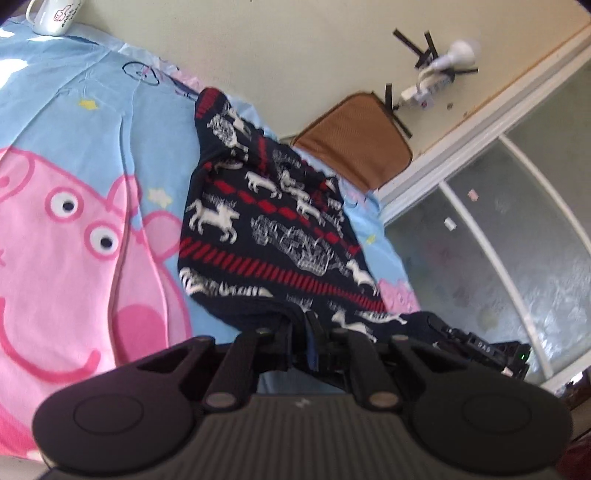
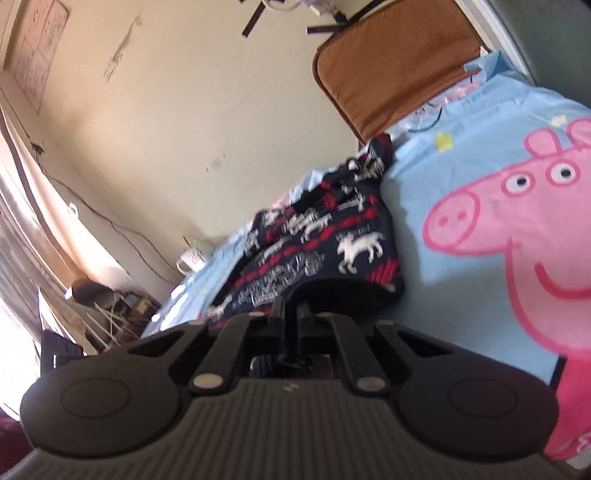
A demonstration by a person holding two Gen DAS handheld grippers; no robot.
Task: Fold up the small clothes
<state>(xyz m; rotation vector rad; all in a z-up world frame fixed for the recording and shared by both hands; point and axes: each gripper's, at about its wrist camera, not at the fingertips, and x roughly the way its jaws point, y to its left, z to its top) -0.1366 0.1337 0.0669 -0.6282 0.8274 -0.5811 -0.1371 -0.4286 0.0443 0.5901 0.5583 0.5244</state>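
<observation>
A small navy sweater [image 1: 266, 221] with white horses and red stripes lies rumpled on a light blue sheet [image 1: 92, 110] printed with a pink cartoon pig. My left gripper [image 1: 301, 321] is shut on the sweater's dark near hem, and the cloth rises from its fingertips. In the right wrist view the same sweater [image 2: 325, 243] stretches away from me. My right gripper [image 2: 291, 310] is shut on its dark hem, which arches over the fingertips. At the lower right of the left wrist view, a black device [image 1: 476, 345] shows at the sweater's other end.
A white mug [image 1: 55, 14] [image 2: 192, 256] stands on the sheet's far part. A brown cushion [image 1: 358, 136] [image 2: 391, 66] leans against the cream wall. Frosted glass doors [image 1: 517, 240] border one side. Clutter [image 2: 110, 306] sits beyond the bed's other edge.
</observation>
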